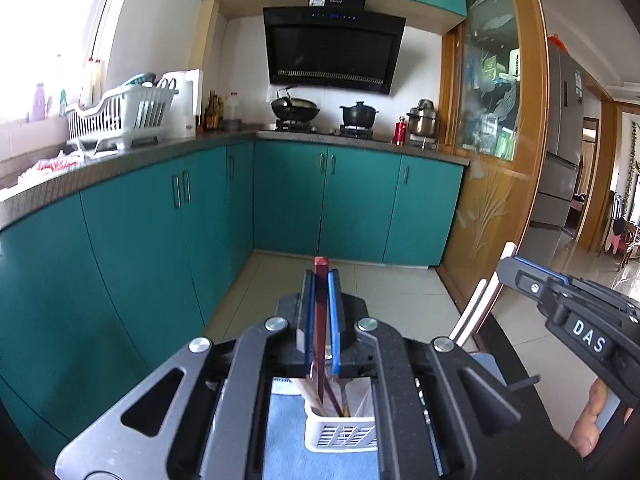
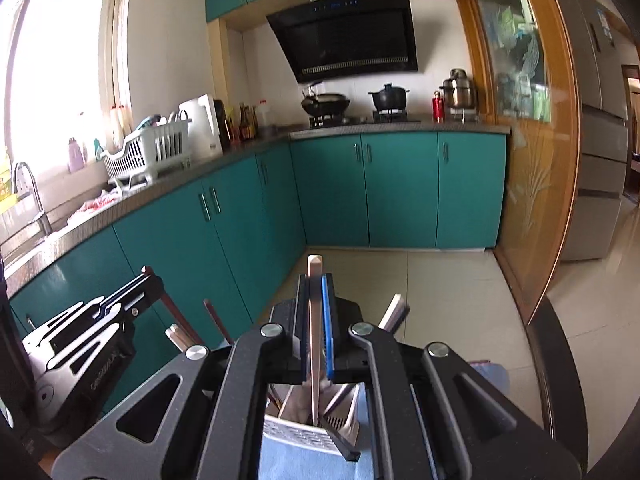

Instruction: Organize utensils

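Both tools carry a stick above the white slotted holder (image 1: 340,428) at six o'clock: the left gripper (image 1: 320,280) is clamped on a dark red chopstick (image 1: 320,320), the right gripper (image 2: 316,284) on a pale wooden chopstick (image 2: 315,340). The delivery step seems to be in hand; next, each needs lowering tip-first into the holder, already bristling with chopsticks on its blue cloth (image 1: 288,440).

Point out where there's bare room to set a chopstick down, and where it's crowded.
Free: the blue cloth left of the white utensil basket, and the strip in front of it. Crowded: the basket itself, packed with upright chopsticks and other utensils, with both grippers above it.
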The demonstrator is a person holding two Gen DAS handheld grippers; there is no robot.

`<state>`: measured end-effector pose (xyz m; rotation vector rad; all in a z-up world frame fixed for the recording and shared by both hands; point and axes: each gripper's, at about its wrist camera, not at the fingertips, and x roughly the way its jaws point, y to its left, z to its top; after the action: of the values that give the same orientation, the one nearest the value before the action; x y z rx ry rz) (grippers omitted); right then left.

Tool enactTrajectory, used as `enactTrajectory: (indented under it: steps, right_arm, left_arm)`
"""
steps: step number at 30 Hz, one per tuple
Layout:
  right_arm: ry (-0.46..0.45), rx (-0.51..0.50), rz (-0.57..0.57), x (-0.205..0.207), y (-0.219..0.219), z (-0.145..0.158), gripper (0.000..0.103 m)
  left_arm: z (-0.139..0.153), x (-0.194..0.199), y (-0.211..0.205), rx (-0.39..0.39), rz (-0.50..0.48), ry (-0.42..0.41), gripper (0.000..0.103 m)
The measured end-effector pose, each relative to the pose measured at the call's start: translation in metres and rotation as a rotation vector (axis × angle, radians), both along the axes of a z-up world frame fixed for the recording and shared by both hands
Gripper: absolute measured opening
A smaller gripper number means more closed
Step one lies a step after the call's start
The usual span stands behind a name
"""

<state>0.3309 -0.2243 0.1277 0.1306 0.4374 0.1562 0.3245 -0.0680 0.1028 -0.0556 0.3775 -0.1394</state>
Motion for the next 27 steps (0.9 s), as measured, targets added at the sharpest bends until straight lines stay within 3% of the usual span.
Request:
enactTrajectory:
  steps: [7, 11, 14, 16, 18, 21, 24, 27]
  right_arm:
    - [0.043, 0.003, 0.009, -0.006, 0.0, -0.019, 0.007]
    - [0.028, 0.016, -0.006, -0.018, -0.006, -0.016, 0.026]
    - [-0.025, 0.029, -0.014, -0.04, -0.013, -0.003, 0.032]
    - [-0.081, 0.037, -0.011, -0.066, -0.017, 0.008, 0.039]
    - [-0.135, 0.038, -0.016, -0.096, -0.022, 0.013, 0.062]
    - [-0.182, 0.022, -0.034, -0.138, -0.025, 0.008, 0.083]
    - [-0.151, -0.026, -0.07, -0.17, -0.022, -0.023, 0.092]
    - [-0.085, -0.038, -0.112, -0.19, -0.021, -0.06, 0.095]
  left_arm:
    - [-0.018, -0.002, 0.005, 0.005, -0.004, 0.037, 0.006]
    - [-0.018, -0.015, 0.015, -0.032, -0.013, 0.036, 0.016]
    - [-0.016, -0.033, 0.021, -0.045, -0.029, 0.029, 0.021]
    - [-0.015, -0.051, 0.027, -0.058, -0.039, 0.012, 0.031]
    - [-0.018, -0.072, 0.034, -0.065, -0.034, -0.005, 0.05]
    - [-0.029, -0.102, 0.041, -0.054, -0.015, -0.018, 0.072]
    - [-0.046, -0.134, 0.042, -0.023, -0.017, -0.011, 0.089]
    - [-0.065, -0.166, 0.038, 0.038, -0.011, 0.009, 0.097]
